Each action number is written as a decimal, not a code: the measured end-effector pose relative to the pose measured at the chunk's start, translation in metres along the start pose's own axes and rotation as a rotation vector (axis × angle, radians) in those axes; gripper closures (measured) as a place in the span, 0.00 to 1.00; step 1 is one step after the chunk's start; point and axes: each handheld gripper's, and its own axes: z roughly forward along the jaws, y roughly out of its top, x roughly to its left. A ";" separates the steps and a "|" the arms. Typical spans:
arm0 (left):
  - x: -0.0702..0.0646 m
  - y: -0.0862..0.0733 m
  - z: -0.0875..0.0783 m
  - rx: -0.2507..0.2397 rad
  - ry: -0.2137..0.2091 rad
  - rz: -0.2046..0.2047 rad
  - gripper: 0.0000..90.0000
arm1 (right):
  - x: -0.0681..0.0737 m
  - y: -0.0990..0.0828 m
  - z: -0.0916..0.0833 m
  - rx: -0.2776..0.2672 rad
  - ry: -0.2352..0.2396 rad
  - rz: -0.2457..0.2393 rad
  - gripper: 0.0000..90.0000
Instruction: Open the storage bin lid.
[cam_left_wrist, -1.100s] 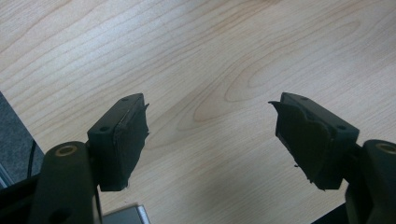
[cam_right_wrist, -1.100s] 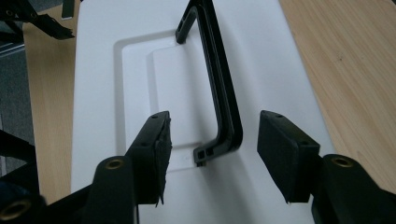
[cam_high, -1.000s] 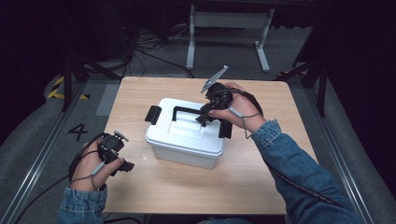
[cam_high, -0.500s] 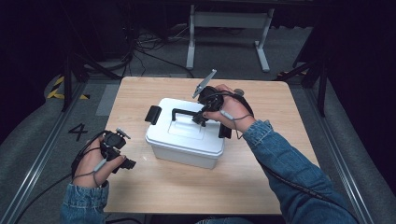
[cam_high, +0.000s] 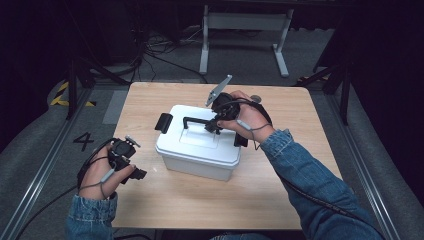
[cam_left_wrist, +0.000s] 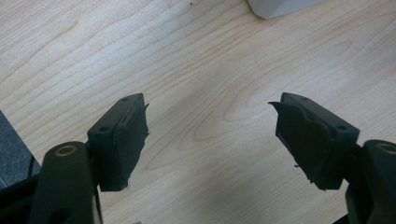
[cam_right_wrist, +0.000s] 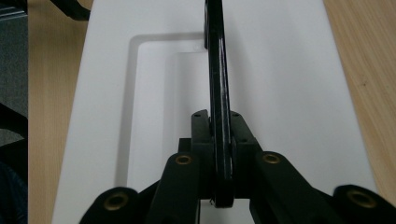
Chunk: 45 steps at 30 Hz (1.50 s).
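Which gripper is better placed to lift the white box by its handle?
Right. The right gripper is already shut on the black handle; the left gripper hangs open over bare table.

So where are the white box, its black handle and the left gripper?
white box (cam_high: 192, 162): high view, on its front wall.
black handle (cam_right_wrist: 218, 70): right gripper view, on the bar ahead of the jaws.
left gripper (cam_left_wrist: 210, 126): left gripper view, midway between its open jaws.
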 end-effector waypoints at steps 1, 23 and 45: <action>0.000 0.000 0.000 0.003 -0.002 0.001 0.29 | 0.001 0.001 -0.002 -0.006 -0.008 -0.002 0.94; 0.001 0.000 0.000 0.002 0.006 0.008 0.29 | 0.004 -0.003 -0.063 -0.118 -0.064 -0.004 0.94; 0.000 0.001 0.001 0.007 0.012 0.021 0.29 | -0.012 -0.057 -0.125 -0.189 -0.163 0.093 0.94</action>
